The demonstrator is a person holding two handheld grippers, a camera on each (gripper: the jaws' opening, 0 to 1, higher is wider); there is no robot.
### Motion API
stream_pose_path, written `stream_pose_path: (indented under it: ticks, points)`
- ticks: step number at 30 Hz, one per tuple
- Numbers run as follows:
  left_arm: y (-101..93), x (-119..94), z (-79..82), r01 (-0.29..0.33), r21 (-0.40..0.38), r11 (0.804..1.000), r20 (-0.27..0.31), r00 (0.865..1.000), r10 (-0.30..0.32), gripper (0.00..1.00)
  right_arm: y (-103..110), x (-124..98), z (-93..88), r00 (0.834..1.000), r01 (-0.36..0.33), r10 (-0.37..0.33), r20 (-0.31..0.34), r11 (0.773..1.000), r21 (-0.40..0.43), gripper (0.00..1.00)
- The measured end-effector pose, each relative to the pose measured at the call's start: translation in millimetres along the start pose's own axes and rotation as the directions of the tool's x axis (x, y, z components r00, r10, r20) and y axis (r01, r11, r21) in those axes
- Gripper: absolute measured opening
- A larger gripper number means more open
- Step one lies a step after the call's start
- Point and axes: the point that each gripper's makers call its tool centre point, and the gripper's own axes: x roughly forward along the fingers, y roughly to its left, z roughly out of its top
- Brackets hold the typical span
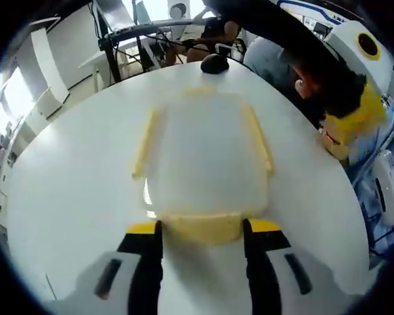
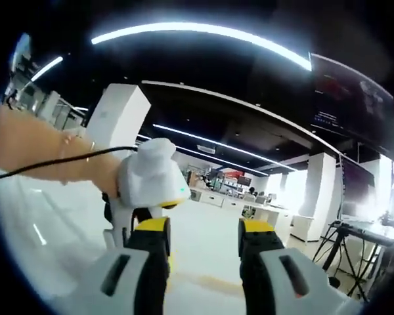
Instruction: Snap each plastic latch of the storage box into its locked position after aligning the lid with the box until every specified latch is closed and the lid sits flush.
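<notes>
One translucent plastic storage box (image 1: 207, 167) with four pale yellow latches (image 1: 203, 228), one round white table (image 1: 65, 197).

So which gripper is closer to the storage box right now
Left. The left gripper straddles the storage box's near yellow latch; the right gripper points out into the room.

Right gripper (image 2: 203, 239): two yellow-tipped jaws rise from the bottom, spread apart, nothing between them.
Left gripper (image 2: 144, 190): white body at left centre, partly behind the right gripper's left jaw; its jaws cannot be made out.
Forearm (image 2: 49, 154): reaches in from the left to the left gripper; a dark cable (image 2: 52, 164) runs along it.
Pillar (image 2: 118, 115): white, behind the forearm.
Ceiling lights (image 2: 203, 29): long bright strips overhead.
Screen (image 2: 351, 102): dark, upper right.
Tripod (image 2: 345, 246): dark legs, lower right.
</notes>
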Motion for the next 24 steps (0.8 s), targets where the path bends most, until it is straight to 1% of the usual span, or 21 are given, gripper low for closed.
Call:
stream_pose_path:
  ticks: [1,4,9,11,13,15,17,19,21,24]
  points:
    - [-0.2,1,1.1,-0.005,-0.006,1.000,-0.003,1.000,0.005,0.41,-2,0,-0.1,1.000,0.008,-0.008,0.000,1.000,-0.004,0.40]
    - [-1.2,2,4.5,-0.012,-0.019,1.000,-0.012,1.000,0.012,0.41,-6,0,-4.9,0.999,0.024,-0.024,-0.025,0.999,-0.028,0.40]
    - [-2.5,3,5.5,-0.019,-0.026,0.999,-0.027,0.999,0.018,0.40,-10,0,-4.9,0.999,0.038,-0.039,-0.023,0.998,-0.047,0.40]
    - [-2.6,3,5.8,-0.019,-0.026,0.999,-0.025,1.000,0.019,0.40,-11,0,-2.0,0.999,0.051,-0.051,-0.005,0.996,-0.067,0.40]
    - [-2.3,3,6.2,-0.020,-0.029,0.999,-0.021,1.000,0.020,0.40,-15,1,-5.2,0.997,0.073,-0.075,-0.017,0.993,-0.095,0.40]
    - [-2.1,4,6.5,-0.021,-0.029,0.999,-0.023,1.000,0.020,0.40,-14,3,-8.3,0.997,0.068,-0.072,-0.034,0.992,-0.105,0.40]
    - [-1.9,4,6.5,-0.025,-0.032,0.999,-0.030,0.999,0.024,0.40,-13,4,-8.9,0.997,0.062,-0.066,-0.035,0.992,-0.114,0.40]
    - [-1.9,3,5.4,-0.031,-0.042,0.999,-0.030,0.999,0.030,0.40,-15,4,-9.1,0.996,0.075,-0.080,-0.036,0.987,-0.140,0.40]
    - [-1.9,2,4.6,-0.036,-0.049,0.998,-0.029,0.999,0.034,0.40,-17,4,-8.8,0.995,0.086,-0.092,-0.035,0.986,-0.144,0.40]
    - [-1.4,2,4.4,-0.040,-0.059,0.997,-0.024,0.999,0.039,0.40,-18,4,-6.8,0.996,0.086,-0.090,-0.022,0.988,-0.131,0.40]
